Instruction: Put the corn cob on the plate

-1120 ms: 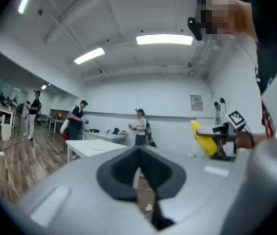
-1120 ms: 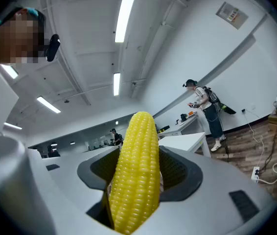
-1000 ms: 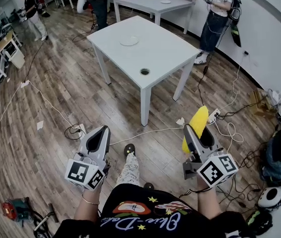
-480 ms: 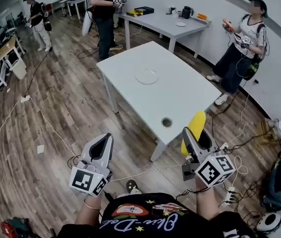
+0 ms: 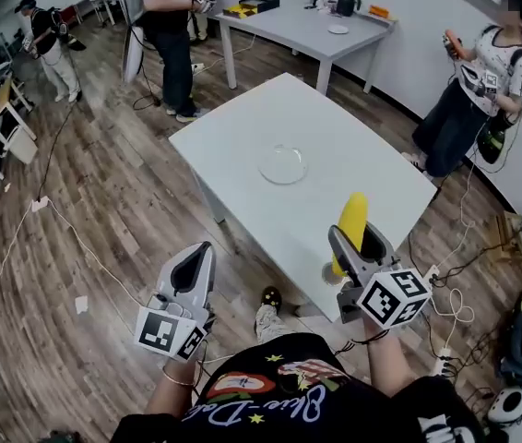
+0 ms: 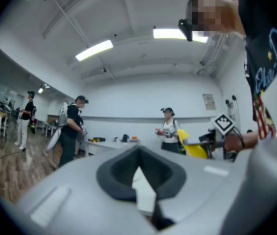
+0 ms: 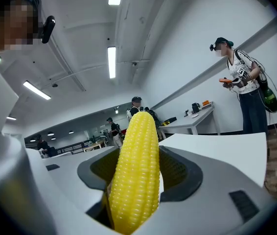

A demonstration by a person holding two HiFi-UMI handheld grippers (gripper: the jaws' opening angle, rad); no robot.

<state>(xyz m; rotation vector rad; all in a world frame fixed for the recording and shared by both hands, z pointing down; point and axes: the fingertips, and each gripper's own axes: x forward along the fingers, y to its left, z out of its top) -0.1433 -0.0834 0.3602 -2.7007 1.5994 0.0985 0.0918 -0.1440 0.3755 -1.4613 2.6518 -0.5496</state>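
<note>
Corn cob [image 5: 352, 221] is clamped in my right claw [image 5: 354, 247], its long axis pointing ahead toward the clear plate [image 5: 283, 164], well apart, mid-way across the white desk [image 5: 372, 169]. My left claw [image 5: 190, 268], jaws together and empty, hangs farther off.

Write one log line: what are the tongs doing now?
right tongs: shut on corn cob | left tongs: shut, empty | plate: empty, on white table | placing: not yet done
</note>
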